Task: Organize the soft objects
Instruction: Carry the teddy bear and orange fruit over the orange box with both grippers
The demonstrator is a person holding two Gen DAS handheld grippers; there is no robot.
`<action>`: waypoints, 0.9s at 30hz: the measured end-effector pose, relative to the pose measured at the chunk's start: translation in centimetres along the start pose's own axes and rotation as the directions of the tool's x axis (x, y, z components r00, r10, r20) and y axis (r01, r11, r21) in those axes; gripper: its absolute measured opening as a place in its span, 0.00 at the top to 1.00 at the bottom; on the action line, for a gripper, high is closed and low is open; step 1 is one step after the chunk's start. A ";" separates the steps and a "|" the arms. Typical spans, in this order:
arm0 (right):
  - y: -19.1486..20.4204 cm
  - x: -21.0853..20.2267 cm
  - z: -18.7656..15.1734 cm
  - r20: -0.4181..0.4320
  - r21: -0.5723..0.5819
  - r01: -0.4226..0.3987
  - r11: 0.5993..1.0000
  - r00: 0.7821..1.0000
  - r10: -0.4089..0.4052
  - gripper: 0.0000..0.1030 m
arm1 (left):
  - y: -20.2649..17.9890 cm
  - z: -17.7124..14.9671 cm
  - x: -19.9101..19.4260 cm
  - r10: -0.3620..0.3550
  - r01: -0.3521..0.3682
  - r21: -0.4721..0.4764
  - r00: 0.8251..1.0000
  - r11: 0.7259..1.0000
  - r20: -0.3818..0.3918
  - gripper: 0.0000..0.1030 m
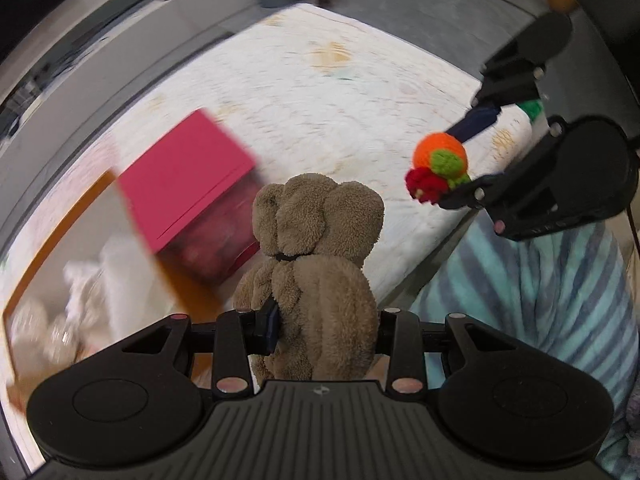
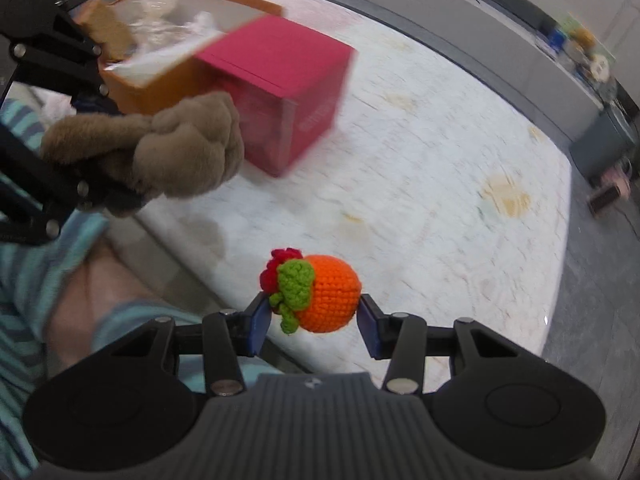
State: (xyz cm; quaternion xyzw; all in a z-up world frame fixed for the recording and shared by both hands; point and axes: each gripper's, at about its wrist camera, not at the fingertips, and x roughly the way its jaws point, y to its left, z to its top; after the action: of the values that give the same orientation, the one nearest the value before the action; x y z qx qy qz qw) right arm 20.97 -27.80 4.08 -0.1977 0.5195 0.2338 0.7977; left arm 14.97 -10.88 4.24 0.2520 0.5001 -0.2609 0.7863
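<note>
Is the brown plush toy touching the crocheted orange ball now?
Apart. In the right wrist view the brown plush toy hangs up left, and bare mat lies between it and the crocheted orange ball.

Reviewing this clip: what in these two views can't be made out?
- Contents of the orange box: pale shapes only, blurred in both wrist views.
- Print on the pink box: smeared by motion blur, right wrist view.
- Plush toy: its face is turned away in the left wrist view.
- Far shelf clutter: too small and blurred.
</note>
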 end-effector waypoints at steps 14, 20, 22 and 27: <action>10.1 -2.7 10.1 0.126 -0.222 -0.024 0.975 0.991 0.053 0.55 | 11.9 -4.8 -6.0 0.142 -0.106 -0.395 0.988 0.913 0.062 0.60; 12.5 -2.2 15.4 0.166 -0.271 -0.027 0.962 0.983 0.074 0.55 | 16.7 -5.4 -7.0 0.193 -0.121 -0.488 0.976 0.864 0.100 0.60; 13.2 -2.0 16.9 0.192 -0.283 -0.010 0.959 0.979 0.067 0.55 | 18.3 -5.7 -6.9 0.206 -0.115 -0.523 0.971 0.844 0.119 0.60; 14.1 0.5 20.3 0.169 -0.303 -0.030 0.952 0.982 0.084 0.55 | 21.1 -6.8 -4.9 0.196 -0.099 -0.559 0.974 0.823 0.116 0.60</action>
State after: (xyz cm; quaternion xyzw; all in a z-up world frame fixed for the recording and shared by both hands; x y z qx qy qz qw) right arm 27.89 -4.96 10.39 -0.2791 0.4093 0.3497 0.7952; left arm 22.69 9.91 9.01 0.0308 0.4645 -0.0651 0.8826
